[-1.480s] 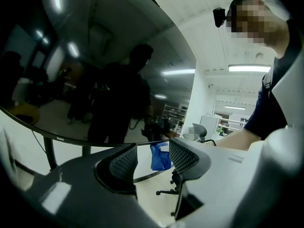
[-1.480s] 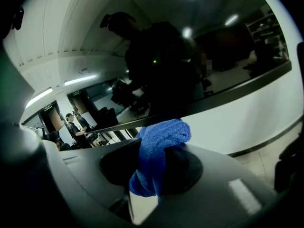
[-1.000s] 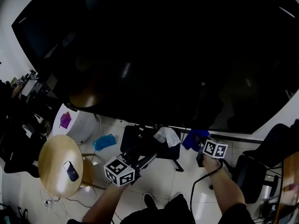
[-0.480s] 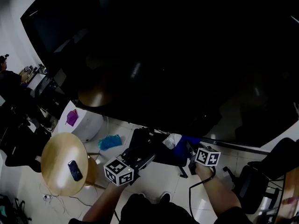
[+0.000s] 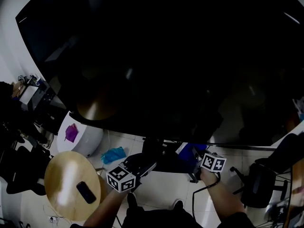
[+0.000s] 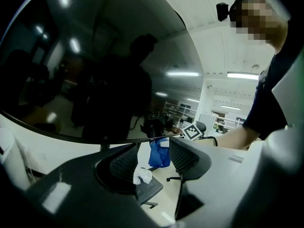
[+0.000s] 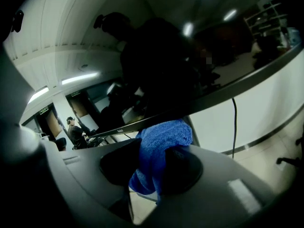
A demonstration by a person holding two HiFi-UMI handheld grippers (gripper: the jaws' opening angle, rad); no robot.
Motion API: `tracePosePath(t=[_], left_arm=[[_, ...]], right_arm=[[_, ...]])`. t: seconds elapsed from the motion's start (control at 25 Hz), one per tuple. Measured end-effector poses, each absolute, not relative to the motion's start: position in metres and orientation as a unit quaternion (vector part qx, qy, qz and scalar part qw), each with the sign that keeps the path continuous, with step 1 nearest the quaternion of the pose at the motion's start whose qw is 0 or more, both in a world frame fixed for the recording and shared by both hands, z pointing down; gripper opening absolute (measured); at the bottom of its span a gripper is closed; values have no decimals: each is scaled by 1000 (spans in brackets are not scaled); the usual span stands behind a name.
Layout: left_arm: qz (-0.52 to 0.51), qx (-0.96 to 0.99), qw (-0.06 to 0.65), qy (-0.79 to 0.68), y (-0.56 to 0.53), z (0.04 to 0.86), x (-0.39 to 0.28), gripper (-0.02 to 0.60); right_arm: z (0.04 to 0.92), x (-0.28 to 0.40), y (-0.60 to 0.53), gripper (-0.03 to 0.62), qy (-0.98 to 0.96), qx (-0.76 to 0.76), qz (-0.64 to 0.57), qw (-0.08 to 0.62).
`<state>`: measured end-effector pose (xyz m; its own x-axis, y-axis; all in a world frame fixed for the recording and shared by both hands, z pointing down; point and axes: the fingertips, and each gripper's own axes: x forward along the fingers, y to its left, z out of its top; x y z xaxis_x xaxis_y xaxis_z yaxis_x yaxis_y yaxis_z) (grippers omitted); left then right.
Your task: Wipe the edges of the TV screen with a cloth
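Lower left of the head view there's a round wooden stool (image 5: 61, 175) with a phone (image 5: 86, 192) lying on it. Bottom centre, the left gripper (image 5: 142, 164) has its jaws apart with nothing in them. The TV screen (image 5: 166, 56) fills most of the frame. Just right of centre, the right gripper (image 5: 197, 164) is clamped tight on the blue cloth (image 5: 189, 150), right up by the TV's bottom edge.

Cloth (image 5: 190, 151) in right gripper (image 5: 195, 157), at TV's (image 5: 166, 56) lower edge — left gripper (image 5: 143, 162) leftward.
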<state>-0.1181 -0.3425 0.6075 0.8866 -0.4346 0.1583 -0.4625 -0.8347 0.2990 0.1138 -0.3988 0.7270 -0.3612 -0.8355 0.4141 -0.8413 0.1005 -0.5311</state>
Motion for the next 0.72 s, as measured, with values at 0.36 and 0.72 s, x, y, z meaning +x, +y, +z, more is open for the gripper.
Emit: tracePosePath(t=[0.36,0.72], left_arm=[[71,964,172,-189,-378,620,-193,195],[50,960,191,-201,-395,618,-212,195]], right_arm=[[735,89,-411,126,-702,625,343,-1],[731,8,-425,126,-731,581,357,13]])
